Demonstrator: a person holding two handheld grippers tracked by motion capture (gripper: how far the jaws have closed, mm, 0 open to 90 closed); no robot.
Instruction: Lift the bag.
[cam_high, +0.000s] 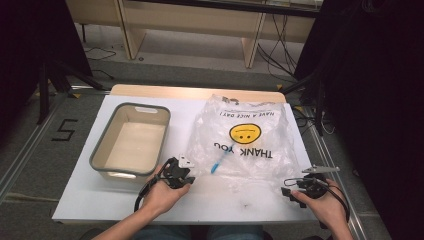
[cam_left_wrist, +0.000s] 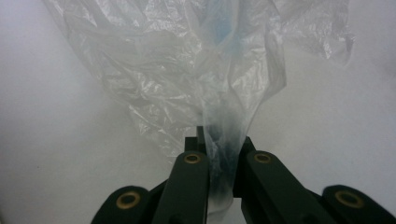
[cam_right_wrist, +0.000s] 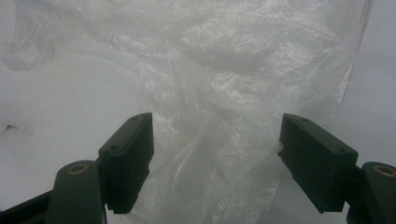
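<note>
A clear plastic bag (cam_high: 247, 137) printed with a yellow smiley and "THANK YOU" lies crumpled on the white table (cam_high: 225, 202). A small blue object (cam_high: 216, 165) shows through its near left part. My left gripper (cam_high: 190, 178) sits at the bag's near left corner. In the left gripper view it (cam_left_wrist: 219, 154) is shut on a twisted strip of the bag (cam_left_wrist: 187, 70). My right gripper (cam_high: 286, 192) rests at the bag's near right corner. In the right gripper view it (cam_right_wrist: 217, 144) stands open, with bag film (cam_right_wrist: 224, 70) lying loose between the wide-apart jaws.
A grey-rimmed tub (cam_high: 104, 135) with a pale inside stands on the table's left half, just beyond my left hand. The table's front edge runs right under both hands. Past the far edge are floor, cables and wooden furniture legs.
</note>
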